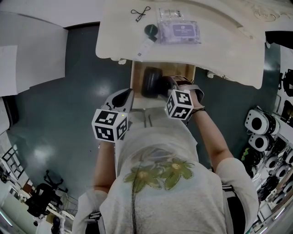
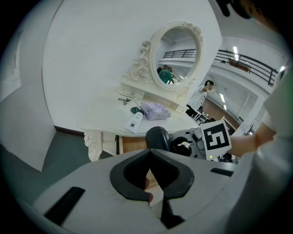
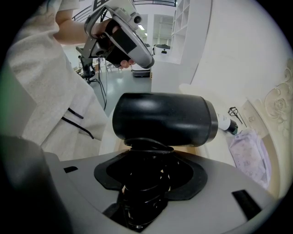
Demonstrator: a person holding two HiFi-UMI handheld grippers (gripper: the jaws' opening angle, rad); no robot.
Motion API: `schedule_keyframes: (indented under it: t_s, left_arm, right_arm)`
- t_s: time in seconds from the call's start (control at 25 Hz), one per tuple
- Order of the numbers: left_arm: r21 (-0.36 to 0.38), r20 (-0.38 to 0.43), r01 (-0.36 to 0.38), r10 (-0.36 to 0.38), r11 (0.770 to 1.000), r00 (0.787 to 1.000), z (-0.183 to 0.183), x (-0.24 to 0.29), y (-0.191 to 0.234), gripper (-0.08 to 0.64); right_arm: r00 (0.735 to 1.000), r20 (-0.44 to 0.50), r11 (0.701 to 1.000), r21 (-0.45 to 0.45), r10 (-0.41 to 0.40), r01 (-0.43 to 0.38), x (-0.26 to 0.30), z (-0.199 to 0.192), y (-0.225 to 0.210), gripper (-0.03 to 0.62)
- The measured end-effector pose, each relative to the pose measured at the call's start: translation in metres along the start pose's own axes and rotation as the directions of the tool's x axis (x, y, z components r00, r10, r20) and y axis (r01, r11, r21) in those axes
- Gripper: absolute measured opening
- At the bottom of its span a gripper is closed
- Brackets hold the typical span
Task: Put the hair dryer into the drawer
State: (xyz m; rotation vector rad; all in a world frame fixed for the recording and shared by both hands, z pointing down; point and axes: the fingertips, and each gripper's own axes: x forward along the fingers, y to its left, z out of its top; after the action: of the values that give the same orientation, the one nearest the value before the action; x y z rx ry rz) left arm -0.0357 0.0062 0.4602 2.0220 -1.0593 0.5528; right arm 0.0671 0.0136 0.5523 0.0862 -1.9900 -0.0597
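The black hair dryer [image 1: 152, 81] hangs over the open wooden drawer [image 1: 183, 71] under the white dressing table [image 1: 229, 55]. My right gripper [image 1: 167, 87] is shut on its handle, which has the cord wound round it. In the right gripper view the dryer barrel [image 3: 165, 119] lies crosswise just above the right gripper [image 3: 145, 157]. My left gripper [image 1: 126, 96] is beside the drawer's left front corner, shut and holding nothing. From the left gripper [image 2: 151, 157] I see the dryer [image 2: 158, 138], the drawer [image 2: 132, 144] and the right gripper [image 2: 190, 144].
On the tabletop lie a white tube [image 1: 145, 45], a dark round cap [image 1: 151, 30], a purple packet [image 1: 178, 31] and a black wire clip [image 1: 139, 13]. An oval mirror [image 2: 176, 55] stands behind them. White devices [image 1: 258, 132] line the right; a chair [image 1: 43, 196] is at lower left.
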Motion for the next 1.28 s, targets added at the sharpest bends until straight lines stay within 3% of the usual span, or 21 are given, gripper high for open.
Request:
schedule_keyframes:
  t_s: [1.28]
  left_arm:
    - [-0.045, -0.061, 0.018, -0.021, 0.999, 0.998, -0.022, 0.017, 0.003, 0.009]
  right_arm:
    - [0.998, -0.033, 0.998, -0.003, 0.057, -0.057, 0.039, -0.016, -0.001, 0.218]
